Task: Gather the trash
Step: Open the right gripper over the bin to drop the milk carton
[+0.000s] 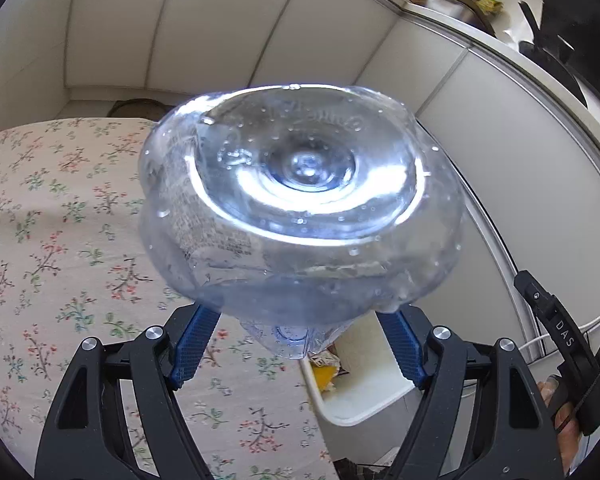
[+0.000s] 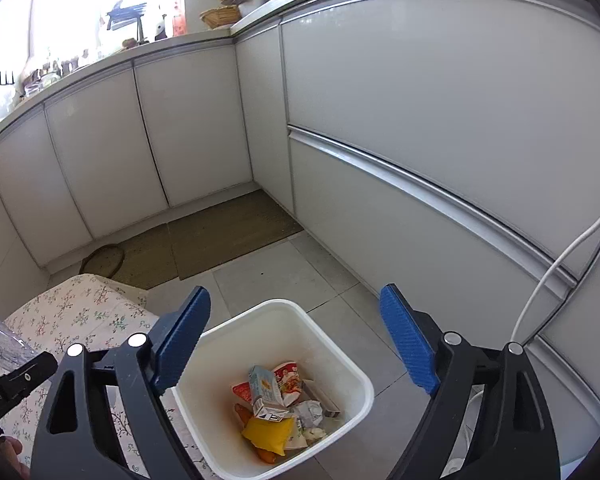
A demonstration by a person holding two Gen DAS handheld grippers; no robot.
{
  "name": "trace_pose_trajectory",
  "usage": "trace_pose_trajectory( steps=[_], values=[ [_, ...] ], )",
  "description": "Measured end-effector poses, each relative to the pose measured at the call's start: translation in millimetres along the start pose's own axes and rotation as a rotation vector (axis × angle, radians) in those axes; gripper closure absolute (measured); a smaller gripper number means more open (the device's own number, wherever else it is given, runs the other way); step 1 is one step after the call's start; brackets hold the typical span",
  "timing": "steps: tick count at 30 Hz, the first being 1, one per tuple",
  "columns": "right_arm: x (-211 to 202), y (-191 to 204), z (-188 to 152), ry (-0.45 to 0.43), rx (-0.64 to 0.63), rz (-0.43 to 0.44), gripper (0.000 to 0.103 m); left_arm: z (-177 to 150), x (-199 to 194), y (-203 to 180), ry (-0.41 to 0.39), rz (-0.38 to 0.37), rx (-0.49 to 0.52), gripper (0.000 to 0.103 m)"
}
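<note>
Two grippers, one bottle left to bin — right side already empty.

We hold the clear plastic bottle (image 1: 300, 204) in the left gripper (image 1: 296, 344), blue pads (image 1: 194, 340) pressed on its sides near the neck end, so it rides above the flowered tablecloth (image 1: 60, 240) on the way to the bin. Its long axis runs along the fingers, base pointing away from us toward the cabinets (image 1: 480, 152), cap end back between the jaws. The right gripper (image 2: 296, 340) hangs spread wide with nothing between its pads, directly over the white bin (image 2: 340, 360) — boxes, wrappers and a yellow packet (image 2: 266, 434) lie inside. We judge the bottle goes in next.
</note>
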State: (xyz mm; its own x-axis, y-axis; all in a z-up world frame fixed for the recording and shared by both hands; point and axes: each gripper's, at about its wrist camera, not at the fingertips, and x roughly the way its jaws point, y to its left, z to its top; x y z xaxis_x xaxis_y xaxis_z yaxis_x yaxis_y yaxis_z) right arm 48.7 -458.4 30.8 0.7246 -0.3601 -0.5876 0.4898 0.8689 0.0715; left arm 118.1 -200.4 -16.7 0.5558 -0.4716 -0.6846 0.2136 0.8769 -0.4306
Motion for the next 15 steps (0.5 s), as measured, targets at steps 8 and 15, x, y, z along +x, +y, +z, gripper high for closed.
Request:
trace_pose_trajectory(
  steps=[8, 15],
  values=[
    [-12.1, -49.7, 6.7, -0.064, 0.080, -0.078, 0.007, 3.6, 45.4, -65.1, 0.059, -0.096, 0.097, 0.028],
    [-21.8, -71.5, 10.4, -0.089, 0.158, -0.100, 0.007, 6.3, 57.4, -96.0, 0.062, -0.096, 0.167, 0.016]
  ],
)
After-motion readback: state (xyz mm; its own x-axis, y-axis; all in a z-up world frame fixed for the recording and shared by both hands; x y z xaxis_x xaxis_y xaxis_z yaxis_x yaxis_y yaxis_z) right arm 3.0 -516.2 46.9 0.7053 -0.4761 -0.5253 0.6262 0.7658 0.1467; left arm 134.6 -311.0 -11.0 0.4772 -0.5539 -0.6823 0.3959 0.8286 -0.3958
